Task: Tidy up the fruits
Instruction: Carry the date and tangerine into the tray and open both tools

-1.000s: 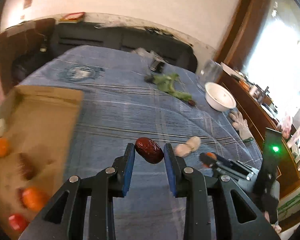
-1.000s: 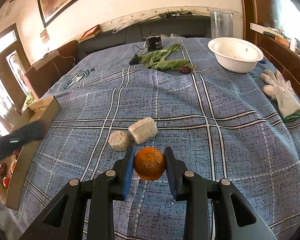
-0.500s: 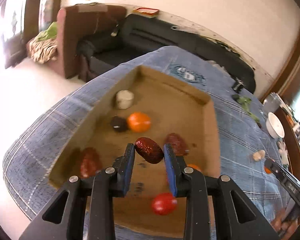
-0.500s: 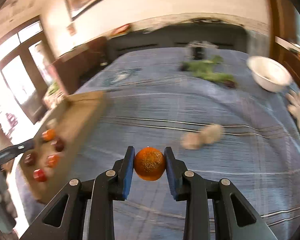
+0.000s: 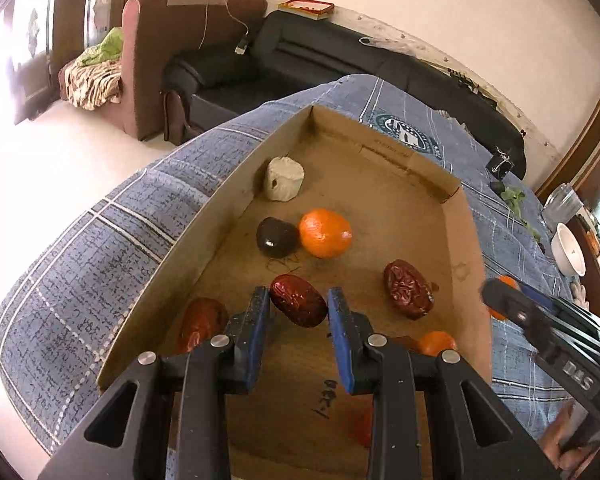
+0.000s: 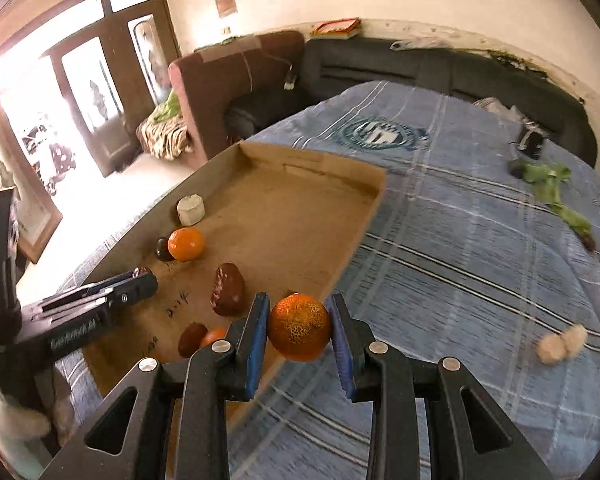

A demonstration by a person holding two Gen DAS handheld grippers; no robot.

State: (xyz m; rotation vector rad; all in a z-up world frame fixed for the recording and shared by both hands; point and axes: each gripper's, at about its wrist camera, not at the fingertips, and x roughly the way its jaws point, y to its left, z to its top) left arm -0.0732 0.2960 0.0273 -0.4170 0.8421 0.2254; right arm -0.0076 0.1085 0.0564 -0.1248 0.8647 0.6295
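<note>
The left gripper (image 5: 299,306) holds a wrinkled dark red date (image 5: 298,305) between its two blue-padded fingers (image 5: 256,336). The date sits at the fingertips, tilted, and both pads press on its sides. It hangs above the shallow brown cardboard tray (image 5: 466,240), over the part near the tray's near left edge.

The right gripper (image 6: 299,328) is clenched on a round orange mandarin with dark speckles (image 6: 299,328). The mandarin fills the gap between the fingers (image 6: 254,340) at their tips. It is above the blue checked cloth on the surface (image 6: 480,280), just beside the right edge of the tray (image 6: 364,220), near its near right corner.

Inside the tray lie other fruits. A pale white cylindrical piece (image 5: 284,179) is near the far left edge. A smooth orange mandarin (image 5: 326,233) touches a dark, almost black fruit (image 5: 277,237) around the middle. Another wrinkled red date (image 5: 409,289) lies towards the right edge, and one more red date (image 5: 202,322) is against the left wall. A small orange fruit (image 5: 436,343) sits close to the near right side.
</note>
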